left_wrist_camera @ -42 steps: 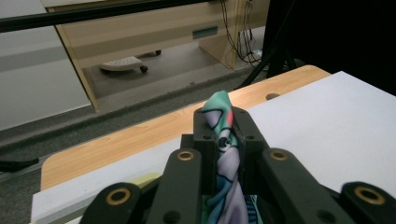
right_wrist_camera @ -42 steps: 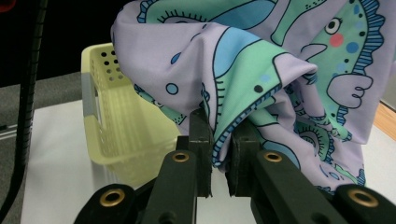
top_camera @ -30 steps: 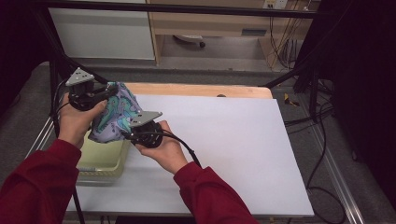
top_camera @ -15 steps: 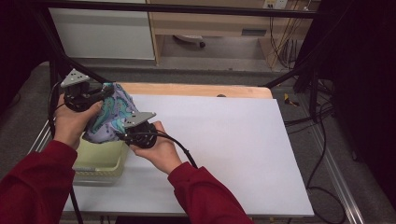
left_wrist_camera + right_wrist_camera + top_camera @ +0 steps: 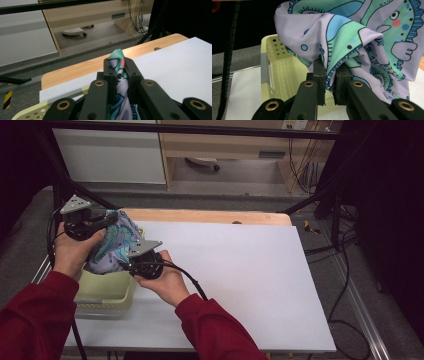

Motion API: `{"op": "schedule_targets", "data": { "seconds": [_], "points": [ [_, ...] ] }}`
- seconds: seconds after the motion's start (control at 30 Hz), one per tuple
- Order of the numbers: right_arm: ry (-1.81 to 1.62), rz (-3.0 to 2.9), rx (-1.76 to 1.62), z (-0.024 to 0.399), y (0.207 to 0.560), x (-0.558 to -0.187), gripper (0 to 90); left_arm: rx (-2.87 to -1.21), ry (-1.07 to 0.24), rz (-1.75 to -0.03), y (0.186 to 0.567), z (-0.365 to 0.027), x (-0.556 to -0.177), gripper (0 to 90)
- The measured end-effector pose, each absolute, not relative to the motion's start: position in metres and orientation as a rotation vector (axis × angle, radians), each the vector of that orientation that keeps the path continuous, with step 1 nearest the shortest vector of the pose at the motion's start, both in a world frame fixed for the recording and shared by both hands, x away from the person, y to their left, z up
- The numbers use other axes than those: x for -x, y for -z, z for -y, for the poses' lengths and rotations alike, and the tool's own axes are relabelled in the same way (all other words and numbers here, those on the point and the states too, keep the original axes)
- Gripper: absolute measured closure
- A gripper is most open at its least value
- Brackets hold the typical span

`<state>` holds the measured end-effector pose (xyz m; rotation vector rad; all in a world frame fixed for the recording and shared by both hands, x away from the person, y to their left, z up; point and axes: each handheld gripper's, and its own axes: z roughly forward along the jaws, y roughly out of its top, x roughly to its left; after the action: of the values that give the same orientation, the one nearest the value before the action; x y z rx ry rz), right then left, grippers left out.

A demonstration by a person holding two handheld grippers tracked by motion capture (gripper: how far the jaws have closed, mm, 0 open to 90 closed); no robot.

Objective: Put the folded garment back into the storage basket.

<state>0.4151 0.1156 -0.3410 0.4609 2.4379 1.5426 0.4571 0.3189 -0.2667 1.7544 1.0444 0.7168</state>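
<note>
A wooden table (image 5: 210, 216) with a white sheet (image 5: 240, 285) laid over most of its top stands on grey carpet, with a pale cabinet front and a light wood desk across the far side of the room; dark frame bars cross the top and black cables trail down the floor on the right. No brand, label or readable writing shows anywhere; black-and-yellow hazard tape marks the floor on the right in the high view. At the table's left edge sits a pale yellow-green perforated plastic basket (image 5: 102, 292) with a grey handle strip. Above it, the person's two red-sleeved arms hold up a lilac cloth printed with green and blue cartoon fish (image 5: 112, 245), bunched and hanging between the two hands over the basket's far end. The left tongs (image 5: 102, 222) are closed on an upper fold of the cloth: in the left gripper view a twisted strip (image 5: 119, 75) stands pinched tight between the two black jaws. The right tongs (image 5: 131, 265), just beside and lower, are likewise closed on the cloth's edge; in the right gripper view a hemmed fold (image 5: 329, 80) is clamped between the jaws, the rest draping to the right, with the basket (image 5: 279, 75) behind.
</note>
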Motion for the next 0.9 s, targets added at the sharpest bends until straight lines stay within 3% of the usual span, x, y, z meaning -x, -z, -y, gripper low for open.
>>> {"op": "schedule_targets", "data": {
  "seconds": [0.9],
  "points": [
    [-1.563,-2.437,-0.460,-0.136,0.349,-0.415,83.0,-1.702,-0.750,-1.047,0.268,-0.339,-0.449,82.1]
  ]
}}
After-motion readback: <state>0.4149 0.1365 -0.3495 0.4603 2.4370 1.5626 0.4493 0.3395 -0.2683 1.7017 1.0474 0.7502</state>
